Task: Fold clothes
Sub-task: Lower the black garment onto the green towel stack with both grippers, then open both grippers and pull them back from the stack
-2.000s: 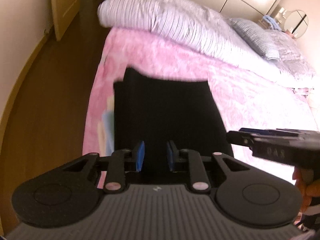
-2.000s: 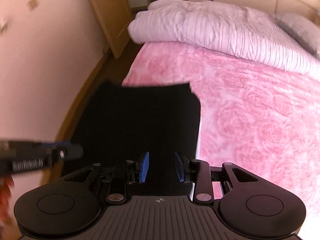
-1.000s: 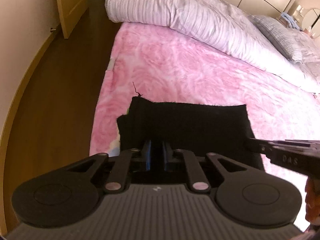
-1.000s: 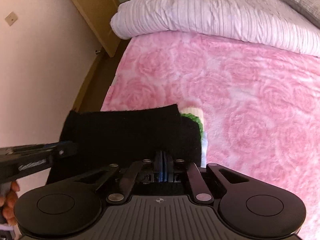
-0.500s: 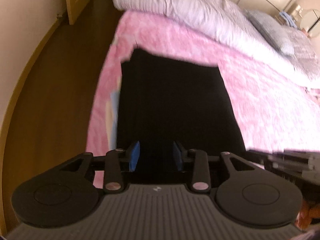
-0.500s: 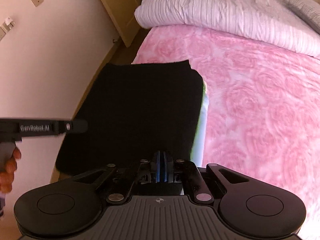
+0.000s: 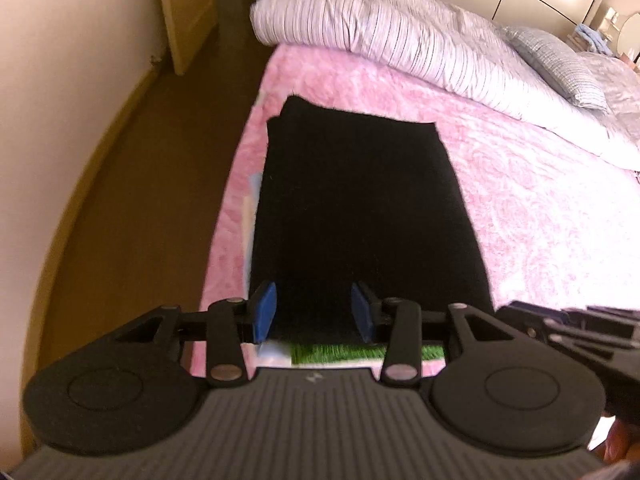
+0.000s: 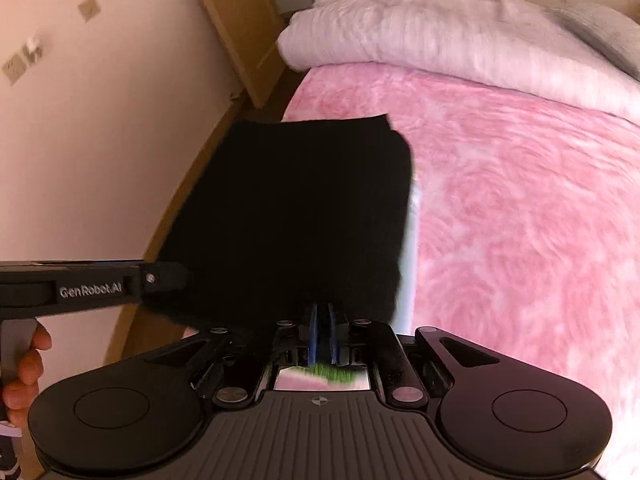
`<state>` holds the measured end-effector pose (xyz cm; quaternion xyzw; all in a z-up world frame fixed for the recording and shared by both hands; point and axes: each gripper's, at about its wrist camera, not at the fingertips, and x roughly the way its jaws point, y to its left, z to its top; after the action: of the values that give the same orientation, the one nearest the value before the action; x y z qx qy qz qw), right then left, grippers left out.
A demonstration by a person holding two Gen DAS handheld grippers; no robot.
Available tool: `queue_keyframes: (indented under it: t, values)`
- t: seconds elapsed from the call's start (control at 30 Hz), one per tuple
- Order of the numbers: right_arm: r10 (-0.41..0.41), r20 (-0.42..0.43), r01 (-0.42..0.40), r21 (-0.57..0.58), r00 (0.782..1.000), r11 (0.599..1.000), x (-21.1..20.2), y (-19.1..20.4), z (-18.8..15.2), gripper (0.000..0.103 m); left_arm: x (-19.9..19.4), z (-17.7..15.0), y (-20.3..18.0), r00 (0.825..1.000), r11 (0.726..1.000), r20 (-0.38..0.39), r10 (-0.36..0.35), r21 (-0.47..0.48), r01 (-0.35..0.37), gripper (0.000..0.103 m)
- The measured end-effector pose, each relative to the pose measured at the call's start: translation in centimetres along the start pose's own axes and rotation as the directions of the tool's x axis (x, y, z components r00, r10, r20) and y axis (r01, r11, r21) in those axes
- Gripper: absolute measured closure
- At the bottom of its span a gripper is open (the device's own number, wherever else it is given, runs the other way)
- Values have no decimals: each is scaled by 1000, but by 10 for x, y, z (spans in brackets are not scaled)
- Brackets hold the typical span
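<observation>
A: Garment (image 7: 360, 208) first: where does it lie?

B: One black garment lies flat on the pink bed (image 7: 540, 208), along the edge by the floor (image 7: 132, 200). Under its near end a second cloth (image 7: 332, 354) shows, with a green band and a pale edge.

A: Which step is in hand?

B: It looks like a fold just laid down, with the release under way. The left claw (image 7: 314, 312) stands released; its blue pads have just been opening, they hover over the near hem and press on nothing.

A: And the right claw (image 8: 322, 334)?

B: Its pads are nearly together, with only a thin gap. They have just been parting a little. The black hem meets their tips, but whether cloth is pinched there cannot be told.

A: What does the next move call for?

B: Probably the right claw should let go fully. Then both need a fresh hold on one end, two corners level, so the next fold lands square. The cloth is soft and would sag if lifted unevenly.

A: The count?

B: Two claws, one black garment, one cloth beneath, one bed, one striped duvet (image 7: 400, 40) rolled at the far side, one pillow (image 7: 560, 68), and one hand (image 8: 24, 368) in view.
</observation>
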<state>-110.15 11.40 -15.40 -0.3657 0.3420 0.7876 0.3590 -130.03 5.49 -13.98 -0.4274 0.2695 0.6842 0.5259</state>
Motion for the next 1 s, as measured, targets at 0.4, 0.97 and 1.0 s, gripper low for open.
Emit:
queue_keyframes:
  t: [0.4,0.97,1.0]
  values:
    - [-6,75,0,77,997,997,-116,-6,-28,56,-110,-32,-44,999,1000,40,-13,6,12,53]
    - [106,0,-102,-261,994,960,-173,-96,-22,42,-155,-84,-198,973,951,137,185,-273,-143,53]
    - [108,-9,-106,-280,994,954,-180,-108,-20,42,-156,-87,-212,972,946,137,193,-289,-147,53]
